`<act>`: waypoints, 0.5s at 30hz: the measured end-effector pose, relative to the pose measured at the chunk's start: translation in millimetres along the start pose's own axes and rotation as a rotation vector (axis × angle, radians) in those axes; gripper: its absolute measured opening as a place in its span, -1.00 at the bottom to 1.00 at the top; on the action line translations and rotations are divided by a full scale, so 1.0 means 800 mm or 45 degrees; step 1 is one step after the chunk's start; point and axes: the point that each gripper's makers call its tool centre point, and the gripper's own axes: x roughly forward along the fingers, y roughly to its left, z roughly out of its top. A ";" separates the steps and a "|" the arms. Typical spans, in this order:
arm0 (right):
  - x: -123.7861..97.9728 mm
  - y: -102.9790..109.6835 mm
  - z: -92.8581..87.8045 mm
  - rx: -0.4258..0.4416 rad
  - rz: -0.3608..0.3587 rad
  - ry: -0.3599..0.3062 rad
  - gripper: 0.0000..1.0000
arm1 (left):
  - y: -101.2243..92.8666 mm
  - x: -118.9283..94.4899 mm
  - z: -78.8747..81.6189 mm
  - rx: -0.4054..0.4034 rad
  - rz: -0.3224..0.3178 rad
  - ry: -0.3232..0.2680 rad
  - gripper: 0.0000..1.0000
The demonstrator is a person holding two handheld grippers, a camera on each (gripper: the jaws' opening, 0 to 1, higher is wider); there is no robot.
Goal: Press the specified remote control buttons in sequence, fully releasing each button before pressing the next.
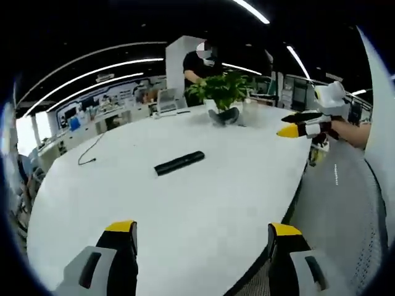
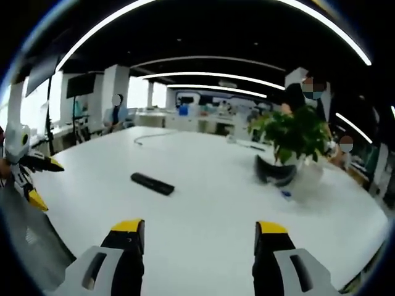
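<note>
Both grippers gape above table (image 1: 216, 203); right gripper view adds seated person (image 2: 115, 115).

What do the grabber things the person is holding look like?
Each hand-held gripper has two black jaws with bright yellow tips, set on light grey bodies with dark slots. The left hand-held gripper and the right hand-held gripper look alike. Seen from the side, the body is white with a black and yellow front.

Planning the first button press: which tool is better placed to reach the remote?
Roughly even, slight lean to left. The left tool is open, with the remote lying ahead between its jaws. The right tool, also open, sees it off to the left.
</note>
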 end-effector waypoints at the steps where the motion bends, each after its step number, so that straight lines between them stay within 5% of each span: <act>1: 0.000 0.001 0.000 -0.003 0.005 0.000 0.41 | -0.002 0.003 0.003 0.012 -0.019 -0.009 0.77; 7: 0.001 0.006 0.002 -0.026 0.027 -0.001 0.39 | -0.004 0.028 0.012 -0.133 -0.180 0.022 0.84; 10: 0.000 0.004 0.003 -0.020 0.026 -0.009 0.37 | -0.003 0.045 0.000 -0.234 -0.310 0.130 0.78; 12: -0.001 0.003 0.003 -0.001 0.030 -0.018 0.35 | 0.002 0.054 0.005 -0.252 -0.337 0.104 0.72; 15: -0.001 0.004 0.004 0.033 0.038 -0.028 0.33 | 0.017 0.074 0.011 -0.429 -0.389 0.114 0.81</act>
